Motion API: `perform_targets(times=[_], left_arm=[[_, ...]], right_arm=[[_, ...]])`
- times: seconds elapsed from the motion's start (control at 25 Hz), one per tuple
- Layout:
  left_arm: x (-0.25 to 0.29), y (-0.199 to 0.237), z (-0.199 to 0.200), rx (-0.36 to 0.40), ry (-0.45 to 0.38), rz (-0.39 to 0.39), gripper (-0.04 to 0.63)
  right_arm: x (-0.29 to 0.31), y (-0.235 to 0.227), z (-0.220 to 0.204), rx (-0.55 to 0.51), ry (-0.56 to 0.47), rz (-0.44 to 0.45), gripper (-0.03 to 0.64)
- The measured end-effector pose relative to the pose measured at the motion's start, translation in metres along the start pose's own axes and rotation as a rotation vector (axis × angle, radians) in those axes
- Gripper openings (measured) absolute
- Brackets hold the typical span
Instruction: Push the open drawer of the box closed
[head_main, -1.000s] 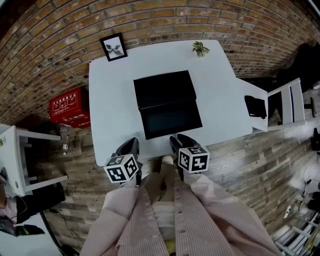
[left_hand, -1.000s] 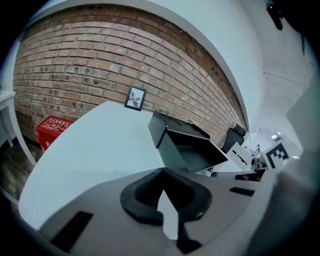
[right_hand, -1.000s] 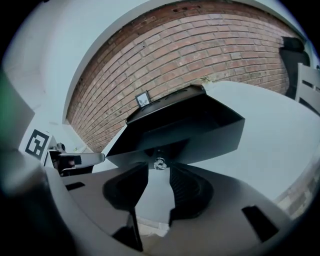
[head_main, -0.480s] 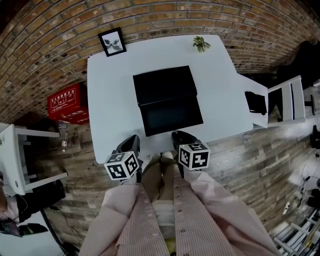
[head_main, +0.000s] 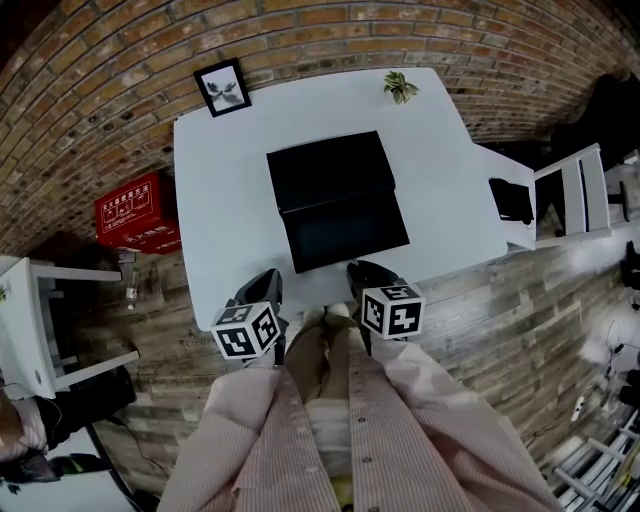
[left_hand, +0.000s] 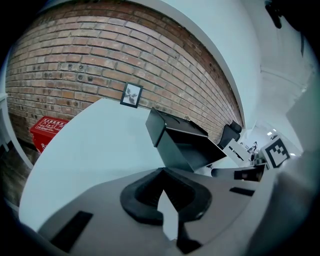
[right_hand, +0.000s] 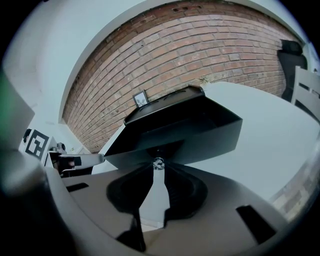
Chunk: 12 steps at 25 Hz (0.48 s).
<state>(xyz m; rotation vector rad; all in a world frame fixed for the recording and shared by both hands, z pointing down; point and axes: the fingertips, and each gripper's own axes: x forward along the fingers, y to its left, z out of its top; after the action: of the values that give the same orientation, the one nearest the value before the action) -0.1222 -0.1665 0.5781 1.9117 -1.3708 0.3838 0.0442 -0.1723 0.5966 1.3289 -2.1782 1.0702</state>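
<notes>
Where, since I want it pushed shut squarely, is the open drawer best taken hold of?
By the small knob centred on the drawer front, approached straight from the table's near edge: it juts out, the rest is flat.

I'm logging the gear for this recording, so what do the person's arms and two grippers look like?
The sleeves are pale pink with fine stripes. The left gripper and right gripper are black, each carrying a white cube with black square markers. Close up, their bodies are grey with black jaws.
</notes>
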Motion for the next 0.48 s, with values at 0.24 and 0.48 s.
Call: perform_targets(times=[0.24, 0.48], left_arm=[[0.001, 0.0, 0.006, 0.008, -0.003, -0.01, -0.005], [0.004, 0.001, 0.012, 0.016, -0.007, -0.018, -0.005]], right_arm=[[-0.001, 0.001, 0.003, 0.0, -0.002, -0.01, 0.074], [0.002, 0.002, 0.007, 0.001, -0.005, -0.017, 0.074]])
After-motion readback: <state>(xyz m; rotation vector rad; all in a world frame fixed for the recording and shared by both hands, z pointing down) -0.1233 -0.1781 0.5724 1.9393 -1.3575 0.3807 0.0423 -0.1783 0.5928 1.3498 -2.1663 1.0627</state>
